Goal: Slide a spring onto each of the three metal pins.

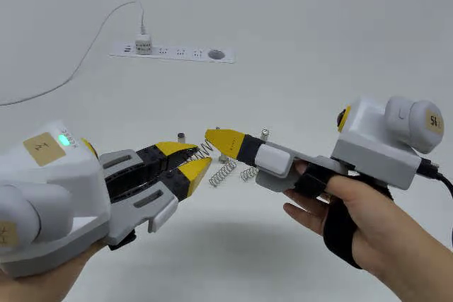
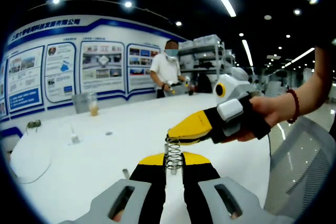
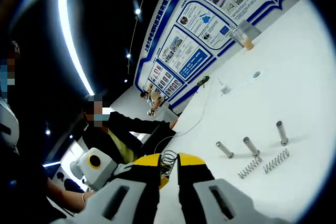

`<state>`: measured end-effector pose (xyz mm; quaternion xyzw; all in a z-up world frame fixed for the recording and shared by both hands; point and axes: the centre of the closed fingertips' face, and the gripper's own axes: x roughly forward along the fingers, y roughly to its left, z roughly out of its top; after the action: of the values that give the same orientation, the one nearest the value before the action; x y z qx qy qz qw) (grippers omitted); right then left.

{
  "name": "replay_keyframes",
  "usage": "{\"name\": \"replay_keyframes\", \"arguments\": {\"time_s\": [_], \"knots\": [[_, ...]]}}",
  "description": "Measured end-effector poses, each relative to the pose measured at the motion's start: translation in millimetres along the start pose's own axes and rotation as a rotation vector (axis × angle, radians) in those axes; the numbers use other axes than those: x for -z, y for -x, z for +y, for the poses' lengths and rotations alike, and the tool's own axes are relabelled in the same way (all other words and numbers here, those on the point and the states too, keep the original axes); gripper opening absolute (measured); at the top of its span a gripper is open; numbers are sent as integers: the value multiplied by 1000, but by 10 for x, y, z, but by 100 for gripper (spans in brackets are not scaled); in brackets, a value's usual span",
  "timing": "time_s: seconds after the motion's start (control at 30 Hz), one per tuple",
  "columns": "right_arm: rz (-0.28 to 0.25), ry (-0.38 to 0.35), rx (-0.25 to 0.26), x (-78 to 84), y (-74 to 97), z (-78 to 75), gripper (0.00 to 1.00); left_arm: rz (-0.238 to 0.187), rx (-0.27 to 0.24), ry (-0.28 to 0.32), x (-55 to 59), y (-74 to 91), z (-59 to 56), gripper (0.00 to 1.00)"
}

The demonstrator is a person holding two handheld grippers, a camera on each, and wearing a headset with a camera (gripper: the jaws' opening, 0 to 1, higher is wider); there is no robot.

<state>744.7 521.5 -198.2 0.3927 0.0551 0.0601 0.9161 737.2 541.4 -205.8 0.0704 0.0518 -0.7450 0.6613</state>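
Hanging in mid-air, the spring (image 1: 205, 150) is being pinched at both ends: the left gripper (image 2: 174, 160) and the right gripper (image 3: 169, 162) are clamping it, jaws nearly closed. Three pins (image 3: 250, 146) and two loose springs (image 3: 250, 167) are lying on the table (image 1: 283, 68) just beyond. Releasing out of step is probably risking it flicking away.

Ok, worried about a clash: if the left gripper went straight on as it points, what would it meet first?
Probably the right gripper, its yellow tips at the far end of the spring that the left gripper holds; the gap looks tiny.
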Motion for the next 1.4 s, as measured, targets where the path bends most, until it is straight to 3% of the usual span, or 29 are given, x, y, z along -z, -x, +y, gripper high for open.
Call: {"name": "replay_keyframes", "arguments": {"time_s": [0.5, 0.77, 0.93, 1.2, 1.4], "knots": [[27, 90, -28, 10, -44, 76, 11, 58, -7, -11, 98, -10, 35, 16], [34, 186, -1, -47, -74, 7, 11, 128, -23, -12, 287, 31, 65, 26], [53, 259, 20, -61, -111, -42, 11, 130, -19, 7, 316, 50, 55, 30], [72, 401, 39, -120, -205, -140, 11, 167, -42, 28, 439, 83, 98, 39], [76, 451, 45, -152, -299, -219, 11, 172, -66, 47, 474, 86, 138, 45]]}}
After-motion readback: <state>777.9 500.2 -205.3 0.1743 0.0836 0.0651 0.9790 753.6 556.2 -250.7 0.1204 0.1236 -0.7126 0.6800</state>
